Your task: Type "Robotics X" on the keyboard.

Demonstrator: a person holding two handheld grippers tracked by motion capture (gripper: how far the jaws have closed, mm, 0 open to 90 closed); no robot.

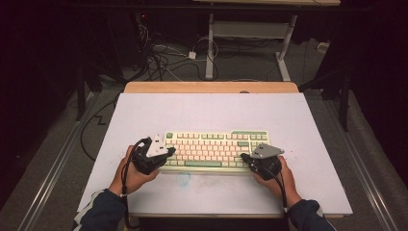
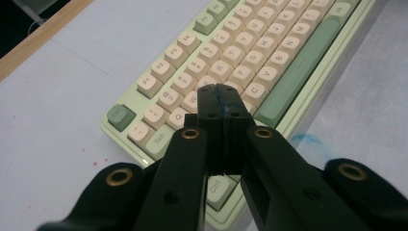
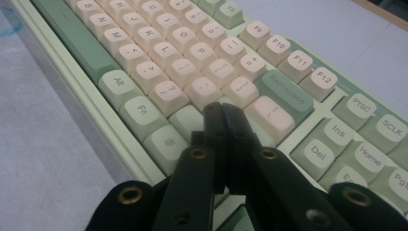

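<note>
One cream-and-green mechanical keyboard (image 1: 211, 150) is lying on one white table (image 1: 211, 108); two black two-jaw grippers, left gripper (image 1: 169, 151) and right gripper (image 1: 244, 157), are resting over it.

My high camera looks forward and down over the whole pale lilac surface (image 1: 216, 110). Both gripper cameras sit close, looking along their black fingers at opposite ends of the cream-and-green plastic keyboard (image 1: 214, 151), which all views share.

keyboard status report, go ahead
Left gripper shut, over keyboard's left end. Right gripper shut, over its right end. Nothing held. White table otherwise bare.
</note>
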